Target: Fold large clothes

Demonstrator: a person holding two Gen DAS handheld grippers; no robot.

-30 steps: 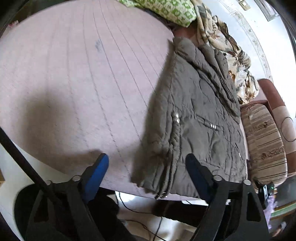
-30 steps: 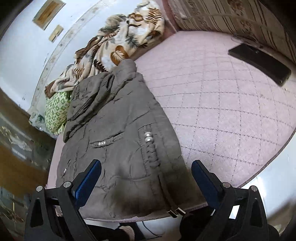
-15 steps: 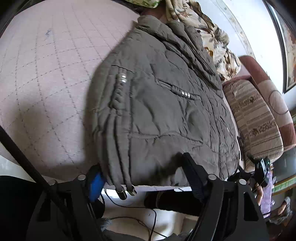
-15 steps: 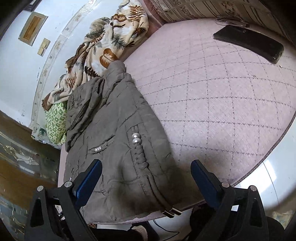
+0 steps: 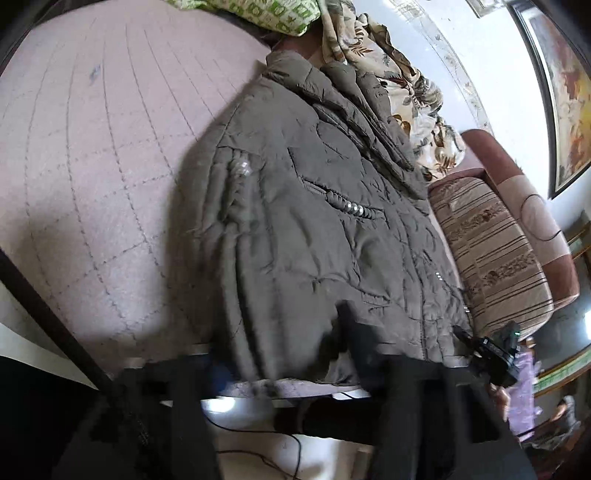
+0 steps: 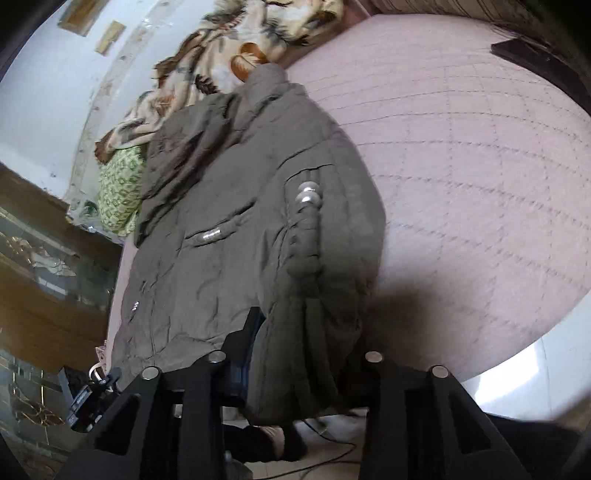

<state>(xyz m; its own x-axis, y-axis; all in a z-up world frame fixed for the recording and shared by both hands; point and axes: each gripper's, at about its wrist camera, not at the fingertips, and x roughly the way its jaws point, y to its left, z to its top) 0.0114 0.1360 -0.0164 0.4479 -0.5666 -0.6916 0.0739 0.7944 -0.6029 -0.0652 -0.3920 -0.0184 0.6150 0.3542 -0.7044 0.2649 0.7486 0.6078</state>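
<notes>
A grey-brown padded jacket (image 5: 317, 229) lies on a pink quilted bed (image 5: 92, 147), collar at the far end, hem hanging over the near edge. My left gripper (image 5: 284, 354) straddles the hem, its fingers partly buried in the fabric; I cannot tell if it is closed on it. In the right wrist view the jacket (image 6: 229, 236) fills the middle and my right gripper (image 6: 303, 354) also straddles the hem beside the sleeve with silver snaps; its fingers are mostly hidden by cloth.
A leaf-print blanket (image 5: 399, 74) and a green patterned pillow (image 5: 258, 11) lie beyond the collar. A striped sofa (image 5: 491, 251) stands at the right. A dark flat object (image 6: 543, 62) lies on the bed (image 6: 480, 184) far right. Cables run on the floor below.
Both grippers have moved forward onto the jacket's hem; the fingers, wide open and clear of it before, now stand closer together with fabric between them.
</notes>
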